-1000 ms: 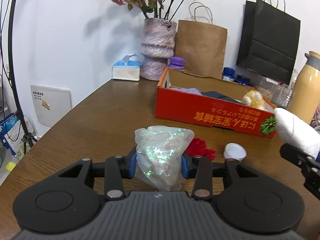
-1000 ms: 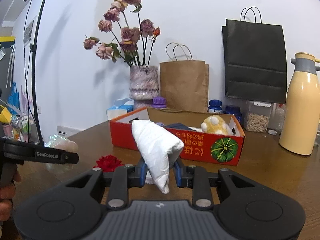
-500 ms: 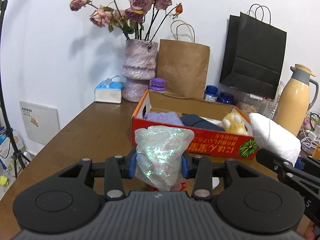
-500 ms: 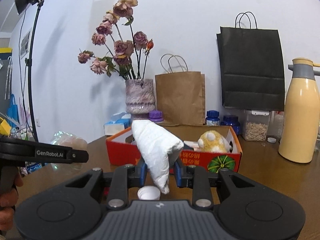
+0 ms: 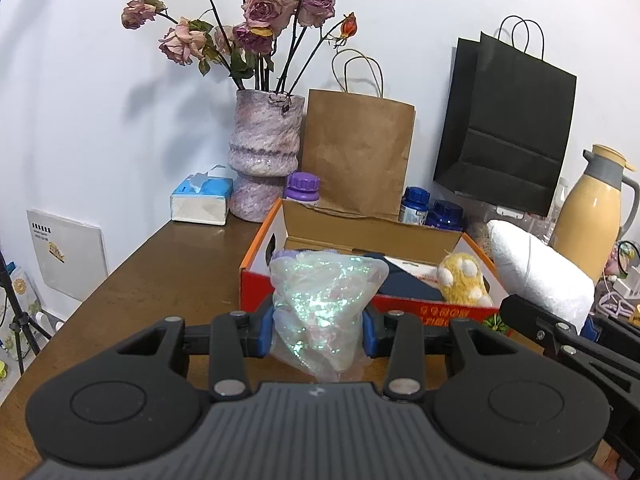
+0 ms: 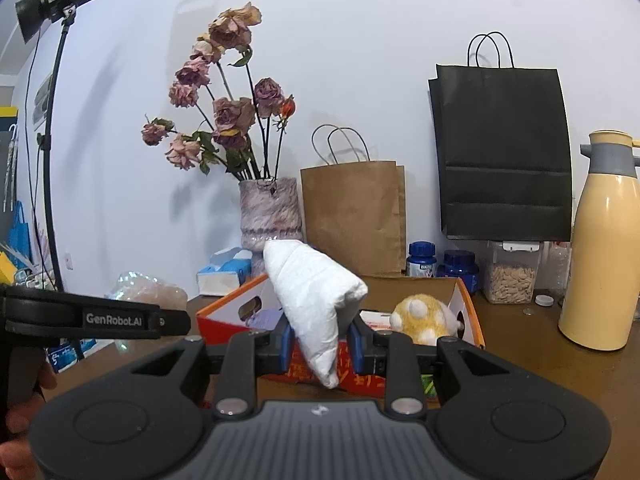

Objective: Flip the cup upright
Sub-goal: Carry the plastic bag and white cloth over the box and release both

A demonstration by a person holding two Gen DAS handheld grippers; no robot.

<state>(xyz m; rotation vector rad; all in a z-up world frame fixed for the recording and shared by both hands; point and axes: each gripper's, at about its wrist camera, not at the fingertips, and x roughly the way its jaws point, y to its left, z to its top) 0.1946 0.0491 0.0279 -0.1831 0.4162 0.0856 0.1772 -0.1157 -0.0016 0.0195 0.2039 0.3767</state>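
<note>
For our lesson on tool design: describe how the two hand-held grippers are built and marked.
Each gripper, left and right, has a ribbed grey body, black linkage arms with silver rivets, round black discs at each side and blue finger pads. The left one's side reads GenRobot.AI in white. No cables or sleeves show.

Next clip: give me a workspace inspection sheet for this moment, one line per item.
Surface: brown wooden table, bare at its near left.
Job's things: no cup recognisable; iridescent crinkled bundle and white wrapped bundle are held in the air.
Clutter: open orange box holding a yellow plush toy; vase of dried roses, tissue box, brown paper bag, black paper bag, blue-capped jars, cream thermos.
Grippers: left gripper shut on the iridescent bundle; right gripper shut on the white bundle.
Cables: one along the light stand.
Surroundings: white wall.
</note>
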